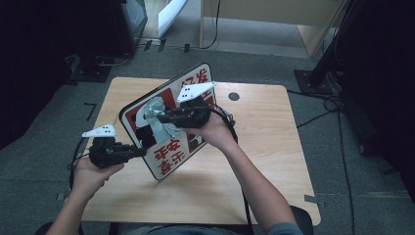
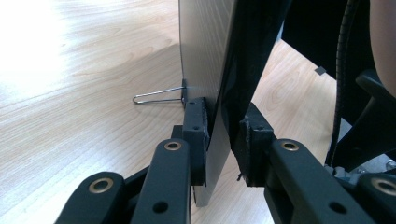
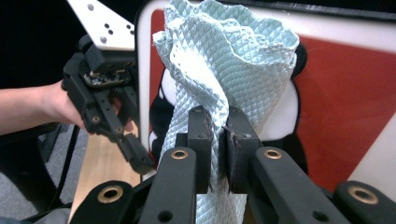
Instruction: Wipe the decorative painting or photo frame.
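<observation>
high view: the red-and-white sign board (image 1: 169, 122) stands tilted on the wooden counter (image 1: 254, 147), long axis running diagonally; grey floor around. left gripper view: the left gripper (image 2: 223, 140) fingers clamp the board's edge. right gripper view: the right gripper (image 3: 217, 149) fingers pinch a pale blue cloth (image 3: 229, 70) against the board.

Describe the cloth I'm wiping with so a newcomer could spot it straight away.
Start at the wooden table, where a red-and-white sign board stands tilted on its edge. Against the board's face hangs the cloth, pinched in the right gripper. It is pale blue-green, crumpled, with a quilted diamond texture, the one soft thing there.
</observation>
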Available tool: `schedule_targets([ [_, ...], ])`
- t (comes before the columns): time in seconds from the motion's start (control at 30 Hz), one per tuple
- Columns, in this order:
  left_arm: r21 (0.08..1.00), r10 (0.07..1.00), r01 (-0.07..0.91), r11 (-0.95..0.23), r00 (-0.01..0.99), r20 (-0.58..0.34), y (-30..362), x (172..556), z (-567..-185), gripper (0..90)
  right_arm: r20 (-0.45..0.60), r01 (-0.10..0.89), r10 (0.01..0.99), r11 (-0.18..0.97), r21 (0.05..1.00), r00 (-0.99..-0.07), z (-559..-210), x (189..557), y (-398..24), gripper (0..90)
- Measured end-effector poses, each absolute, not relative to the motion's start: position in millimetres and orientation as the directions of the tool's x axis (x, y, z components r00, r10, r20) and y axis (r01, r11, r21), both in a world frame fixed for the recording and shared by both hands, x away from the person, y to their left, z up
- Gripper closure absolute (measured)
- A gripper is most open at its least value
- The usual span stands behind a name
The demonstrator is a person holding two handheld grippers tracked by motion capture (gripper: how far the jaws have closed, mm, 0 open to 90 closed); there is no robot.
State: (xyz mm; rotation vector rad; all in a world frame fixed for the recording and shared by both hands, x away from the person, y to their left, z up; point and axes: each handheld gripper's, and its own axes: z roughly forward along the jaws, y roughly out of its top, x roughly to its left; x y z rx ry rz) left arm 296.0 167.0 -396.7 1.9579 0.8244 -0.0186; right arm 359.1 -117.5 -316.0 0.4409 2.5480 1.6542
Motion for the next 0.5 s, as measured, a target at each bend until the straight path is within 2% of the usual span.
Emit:
schedule_targets([
  [0.5, 0.784, 0.548, 0.535, -0.315, 0.777, -0.310, 165.5, 293.4, -395.5, 77.8, 0.073, 0.184, 0.299, 0.364, 0.913, -0.952, -314.8, 365.1, -108.7, 83.1],
])
